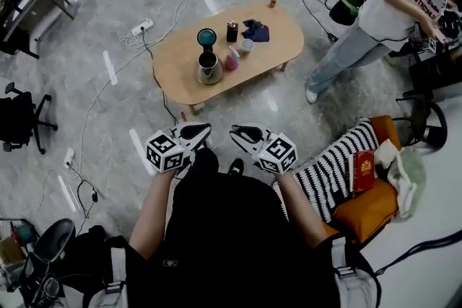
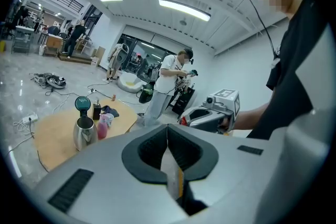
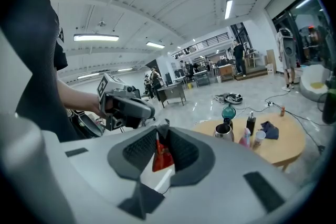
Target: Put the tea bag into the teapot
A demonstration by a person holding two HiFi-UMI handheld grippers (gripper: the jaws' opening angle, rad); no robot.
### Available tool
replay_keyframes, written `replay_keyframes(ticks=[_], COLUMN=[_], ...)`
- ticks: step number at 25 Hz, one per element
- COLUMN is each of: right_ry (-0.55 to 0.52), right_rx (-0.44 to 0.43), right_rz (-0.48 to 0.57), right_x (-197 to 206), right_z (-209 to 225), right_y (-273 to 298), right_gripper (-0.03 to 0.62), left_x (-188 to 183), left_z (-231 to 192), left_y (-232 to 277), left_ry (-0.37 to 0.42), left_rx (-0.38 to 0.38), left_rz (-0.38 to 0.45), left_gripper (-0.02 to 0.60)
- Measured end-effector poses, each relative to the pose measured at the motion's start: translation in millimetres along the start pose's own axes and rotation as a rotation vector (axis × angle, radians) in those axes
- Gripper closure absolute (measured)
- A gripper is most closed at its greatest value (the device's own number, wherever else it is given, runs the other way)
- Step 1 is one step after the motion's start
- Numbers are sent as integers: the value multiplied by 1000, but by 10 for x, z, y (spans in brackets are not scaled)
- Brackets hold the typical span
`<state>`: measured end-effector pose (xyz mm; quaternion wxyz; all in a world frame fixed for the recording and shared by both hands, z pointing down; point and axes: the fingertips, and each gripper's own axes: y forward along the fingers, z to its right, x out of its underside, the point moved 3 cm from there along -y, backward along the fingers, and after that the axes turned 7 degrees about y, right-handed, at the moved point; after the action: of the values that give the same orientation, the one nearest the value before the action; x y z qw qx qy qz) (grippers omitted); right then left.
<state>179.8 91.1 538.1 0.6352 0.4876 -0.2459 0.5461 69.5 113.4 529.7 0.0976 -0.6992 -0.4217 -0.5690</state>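
Observation:
A steel teapot with its teal lid tipped up stands on the low wooden table, well ahead of both grippers. It also shows in the gripper views as the teapot and the teapot. My left gripper is held close to my body, shut on a thin white slip with a yellow edge. My right gripper faces it a hand's width away, shut on a small red piece with a white bit hanging below. I cannot tell which piece is the tea bag itself.
Beside the teapot stand a pink bottle, a black bottle, a cup and a dark cloth. A person stands at the right. A striped, orange-cushioned seat with a red book is near my right. Cables cross the floor.

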Motion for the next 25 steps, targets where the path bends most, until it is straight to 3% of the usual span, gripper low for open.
replay_keyframes(ticks=[15,25], right_ry=[-9,-16], right_rx=[21,60], right_rz=[-84,-82], right_x=[-418,-693], right_z=[152,286], right_y=[1089,1645], right_gripper=[514,515], left_x=[-93,-94], left_z=[-1095,-1490], left_y=[-421,-776], left_ry=[-39,-27], left_rx=[55,89], left_rz=[-1,-5], left_gripper=[572,572])
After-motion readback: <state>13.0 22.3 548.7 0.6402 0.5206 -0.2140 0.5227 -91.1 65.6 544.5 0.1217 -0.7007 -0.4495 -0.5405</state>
